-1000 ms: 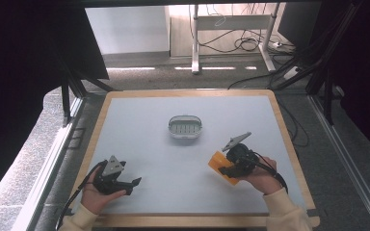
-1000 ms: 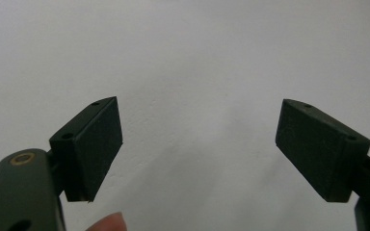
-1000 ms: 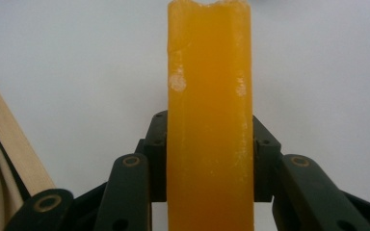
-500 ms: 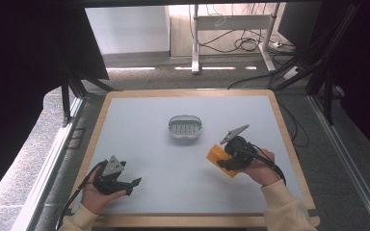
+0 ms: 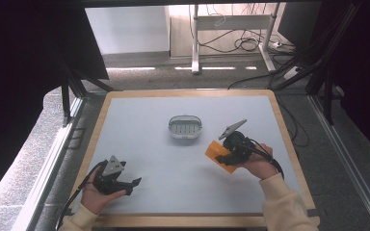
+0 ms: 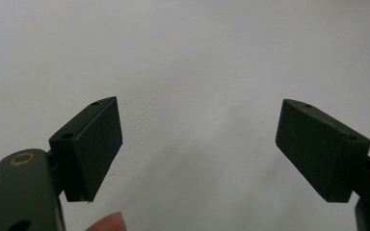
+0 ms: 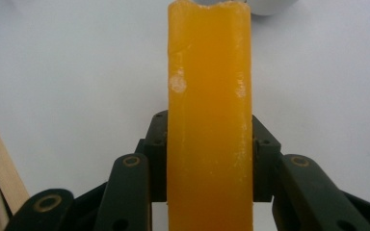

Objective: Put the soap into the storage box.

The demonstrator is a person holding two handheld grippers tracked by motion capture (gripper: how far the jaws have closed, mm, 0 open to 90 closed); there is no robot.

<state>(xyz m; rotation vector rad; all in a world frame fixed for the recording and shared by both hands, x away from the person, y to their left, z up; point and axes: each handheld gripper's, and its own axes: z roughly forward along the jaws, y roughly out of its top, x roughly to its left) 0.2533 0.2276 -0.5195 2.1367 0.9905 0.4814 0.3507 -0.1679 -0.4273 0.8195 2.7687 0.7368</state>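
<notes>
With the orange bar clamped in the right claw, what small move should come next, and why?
Probably carry the orange bar a little further toward the oval dish. The right claw grips it just short of the dish, which looks unfilled, while the left claw rests open.

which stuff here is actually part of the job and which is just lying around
In the job:
- orange bar, clamped in the right gripper
- oval dish, on the table just ahead of the bar; likely its goal

Just there:
- left gripper, jaws open on nothing, resting near the front edge
- table with its wooden rim
- cables on the floor beyond the table
</notes>
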